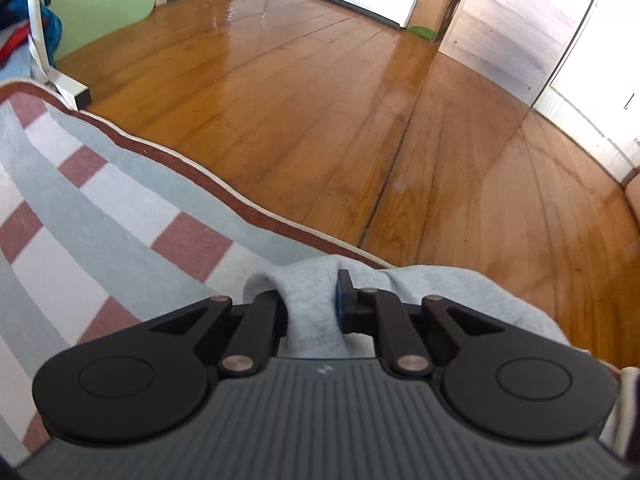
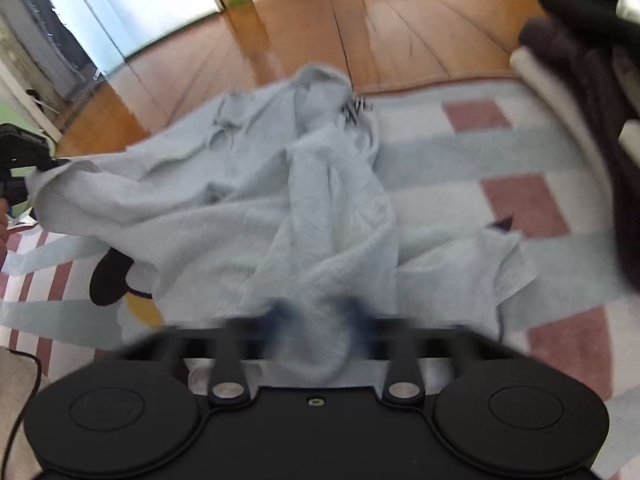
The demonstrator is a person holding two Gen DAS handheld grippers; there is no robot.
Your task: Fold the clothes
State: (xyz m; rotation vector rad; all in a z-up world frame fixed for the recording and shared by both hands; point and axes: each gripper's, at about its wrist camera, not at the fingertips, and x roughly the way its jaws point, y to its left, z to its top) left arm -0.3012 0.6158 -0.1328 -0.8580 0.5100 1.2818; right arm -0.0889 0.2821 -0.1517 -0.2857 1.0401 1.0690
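While pinching sweatshirt [image 2: 256, 208]: both grippers level.

both wrist views sit low, apparently sharing the rug [image 1: 100, 216].

Right gripper [image 2: 316, 316] fingertips smeared by blur, grip on garment [image 2: 248, 200] unclear; dark clothes [image 2: 592, 80] cut off by the frame edge.

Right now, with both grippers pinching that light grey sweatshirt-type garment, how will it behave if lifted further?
The light grey fleece garment likely hangs floppy: it already sags in deep folds between the left gripper and right gripper. Probably not slippery; the fabric looks fuzzy and bunches thickly between the fingers. Its free end may drag across the striped rug.
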